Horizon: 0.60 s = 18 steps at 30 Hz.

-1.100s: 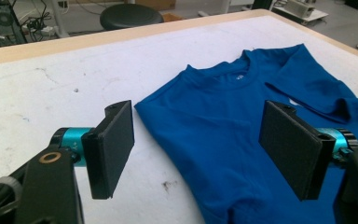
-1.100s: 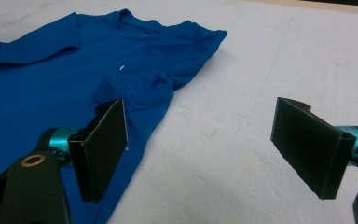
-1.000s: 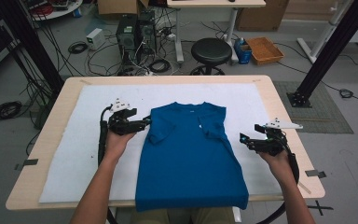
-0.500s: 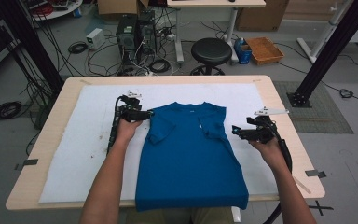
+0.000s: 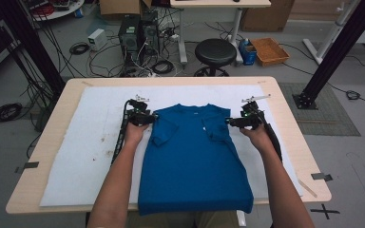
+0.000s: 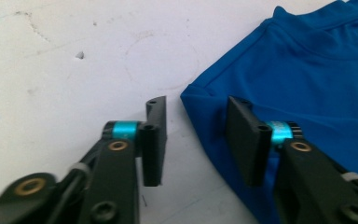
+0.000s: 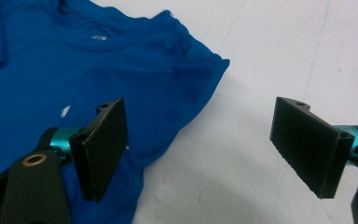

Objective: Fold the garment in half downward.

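High view: a blue T-shirt (image 5: 195, 156) lies flat on the white cloth (image 5: 76, 156) that covers the worktop (image 5: 285, 109), collar away from the person, hem at the near edge, both sleeves folded in over the chest.
Left gripper: the left gripper (image 5: 148, 117) sits at the shirt's left shoulder corner, held in the person's left hand (image 5: 134, 132).
Left jaws: in the left gripper view the left gripper (image 6: 196, 140) has its jaws moderately apart, holding nothing; one jaw is over the white cloth (image 6: 74, 70), the other over the T-shirt (image 6: 307, 84), with the shoulder edge between them.
Right gripper: the right gripper (image 5: 232, 121) sits at the shirt's right shoulder corner, held in the right hand (image 5: 256, 135).
Right jaws: in the right gripper view the right gripper (image 7: 205, 144) has its jaws spread wide and empty; one jaw is over the T-shirt (image 7: 74, 60), the other over the white cloth (image 7: 284, 56).
Contact: I cannot tell whether either gripper's jaws touch the fabric.
Beyond the worktop: a black stool (image 5: 215, 50) and a cardboard tray (image 5: 270, 50) stand on the floor.
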{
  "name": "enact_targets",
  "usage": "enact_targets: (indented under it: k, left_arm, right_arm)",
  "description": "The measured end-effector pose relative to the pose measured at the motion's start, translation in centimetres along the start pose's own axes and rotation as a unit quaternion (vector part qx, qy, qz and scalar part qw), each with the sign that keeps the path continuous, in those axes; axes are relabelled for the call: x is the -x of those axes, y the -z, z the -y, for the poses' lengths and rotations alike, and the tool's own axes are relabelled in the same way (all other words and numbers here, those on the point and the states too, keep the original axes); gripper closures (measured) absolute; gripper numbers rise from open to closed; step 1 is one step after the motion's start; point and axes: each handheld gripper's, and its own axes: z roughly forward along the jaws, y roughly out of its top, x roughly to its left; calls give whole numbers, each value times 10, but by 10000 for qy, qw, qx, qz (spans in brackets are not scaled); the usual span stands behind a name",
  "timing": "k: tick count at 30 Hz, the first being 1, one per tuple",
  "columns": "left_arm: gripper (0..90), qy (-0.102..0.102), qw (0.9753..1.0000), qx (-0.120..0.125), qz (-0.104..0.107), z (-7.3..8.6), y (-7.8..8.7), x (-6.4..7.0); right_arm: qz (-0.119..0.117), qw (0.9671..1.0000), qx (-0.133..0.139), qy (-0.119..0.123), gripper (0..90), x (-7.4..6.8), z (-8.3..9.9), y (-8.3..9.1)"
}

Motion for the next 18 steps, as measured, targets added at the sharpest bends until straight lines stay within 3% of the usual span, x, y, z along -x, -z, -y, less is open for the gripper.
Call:
enact_targets:
  k: [1, 3, 4, 5, 6, 7, 10, 11, 12, 15, 18]
  left_arm:
    - [704, 15, 10000, 6, 89, 0, 0, 0]
    - [786, 0, 9999, 24, 111, 0, -1, 1]
    - [786, -78, 9999, 13, 142, 0, -1, 2]
    - [858, -101, 9998, 29, 170, 0, -1, 3]
    - [858, -141, 9998, 21, 155, -1, -1, 4]
    - [871, -117, 9998, 21, 164, -1, -1, 4]
    - [874, -27, 9997, 53, 250, 0, 2, 1]
    - [875, 44, 9992, 177, 344, -1, 6, -1]
    - [875, 44, 9992, 177, 344, -1, 6, -1]
    - [875, 123, 9970, 499, 583, -5, 16, -3]
    - [875, 125, 9952, 649, 719, -7, 22, -3]
  right_arm:
    - [138, 9998, -122, -7, 256, 0, -4, -10]
    - [264, 9994, -201, -16, 288, 0, -9, -20]
    - [264, 9994, -201, -16, 288, 0, -9, -20]
    - [344, 9993, -135, 48, 386, -1, -11, -27]
    - [344, 9993, -135, 48, 386, -1, -11, -27]
    - [431, 9987, -214, 173, 501, -1, -12, -33]
    - [520, 9980, -276, 242, 576, -1, -12, -37]
    - [376, 9989, -216, 200, 701, 1, -11, -37]
    - [376, 9989, -216, 200, 701, 1, -11, -37]
    - [241, 9991, -104, 330, 850, -1, -12, -31]
    - [184, 9988, 2, 455, 862, -3, -12, -26]
